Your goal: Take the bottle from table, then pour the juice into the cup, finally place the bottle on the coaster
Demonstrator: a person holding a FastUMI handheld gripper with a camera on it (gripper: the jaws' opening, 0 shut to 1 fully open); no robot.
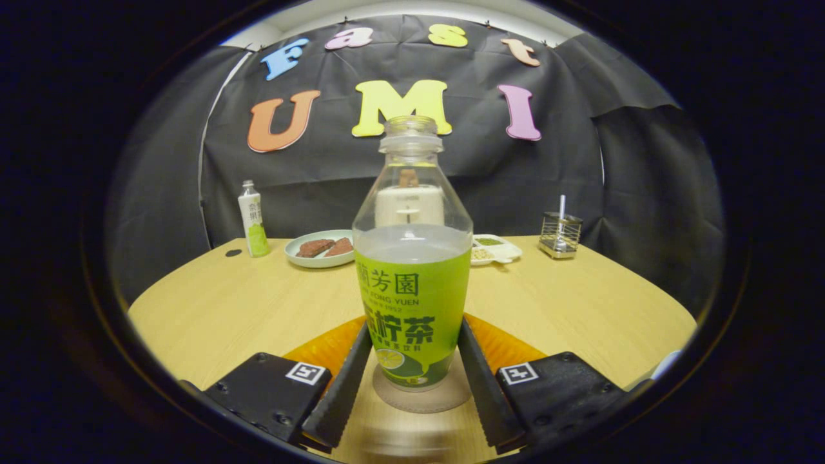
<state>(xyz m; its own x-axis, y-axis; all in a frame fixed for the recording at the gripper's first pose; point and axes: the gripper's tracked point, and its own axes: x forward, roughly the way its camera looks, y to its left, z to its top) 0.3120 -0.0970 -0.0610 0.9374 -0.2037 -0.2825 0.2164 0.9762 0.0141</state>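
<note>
Here the bottle (412, 258) is standing upright on a round coaster (422, 394) on the desk (225, 309), uncapped, clear above, green-labelled below, pale juice filling it to the label's top. The gripper (412, 377) fingers are flanking its lower sides, apparently touching; whether they are pressing is unclear.

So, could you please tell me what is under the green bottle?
The green bottle stands on a round coaster between the hand-held gripper fingers; the coaster's middle is covered.
</note>
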